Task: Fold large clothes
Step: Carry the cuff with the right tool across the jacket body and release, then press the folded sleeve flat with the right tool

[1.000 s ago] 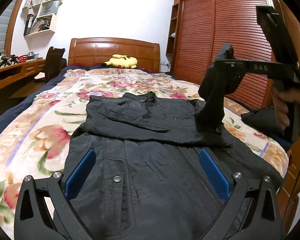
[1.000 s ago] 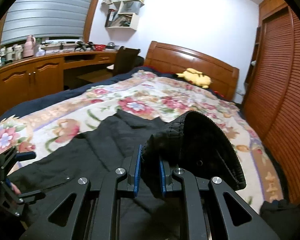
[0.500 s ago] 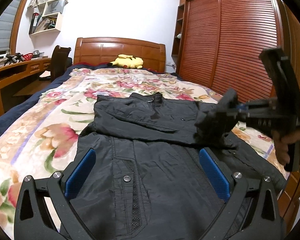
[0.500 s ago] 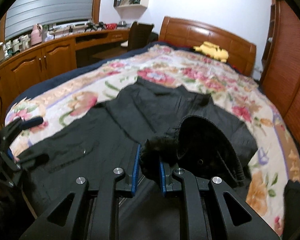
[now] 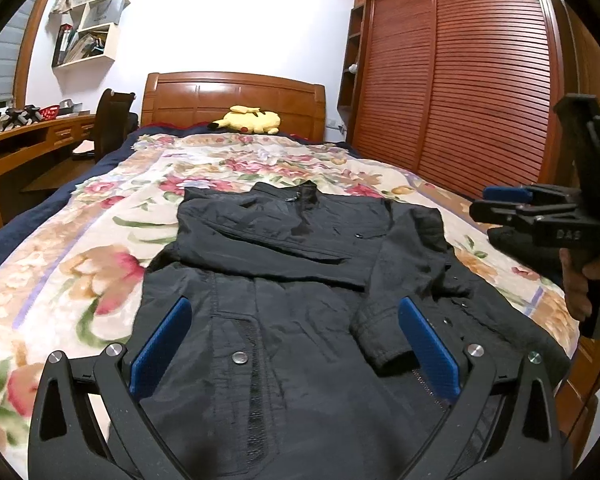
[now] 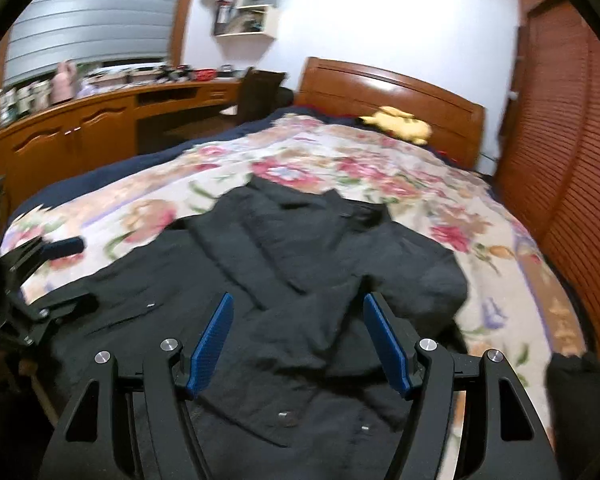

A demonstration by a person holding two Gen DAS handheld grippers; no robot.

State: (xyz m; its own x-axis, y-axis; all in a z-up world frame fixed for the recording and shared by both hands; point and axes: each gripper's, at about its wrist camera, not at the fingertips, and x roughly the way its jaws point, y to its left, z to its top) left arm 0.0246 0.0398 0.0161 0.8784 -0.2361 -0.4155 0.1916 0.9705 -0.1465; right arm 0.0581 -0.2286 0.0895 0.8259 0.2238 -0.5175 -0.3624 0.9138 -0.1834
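A black jacket (image 5: 284, 280) lies front up on the floral bedspread (image 5: 100, 248), collar toward the headboard. One sleeve (image 5: 408, 268) is folded down over its front, with the cuff near my left gripper's right pad. My left gripper (image 5: 296, 344) hangs open over the jacket's lower part, holding nothing; it also shows at the left edge of the right wrist view (image 6: 72, 276). My right gripper (image 6: 300, 340) hovers above the folded sleeve (image 6: 340, 320) with its jaws opening and nothing between the pads. In the left wrist view a hand holds that gripper (image 5: 488, 204) off the jacket's right side.
A yellow plush toy (image 5: 248, 120) rests by the wooden headboard (image 5: 236, 92). Louvred wardrobe doors (image 5: 480, 80) run along the right of the bed. A desk (image 6: 80, 128) and chair (image 5: 114, 124) stand to the left. Another dark garment (image 6: 580, 392) lies at the bed's right edge.
The right gripper lowered the raised sleeve onto the jacket and let it go. Its jaws went from shut on the cuff to open, and it drew back toward the right.
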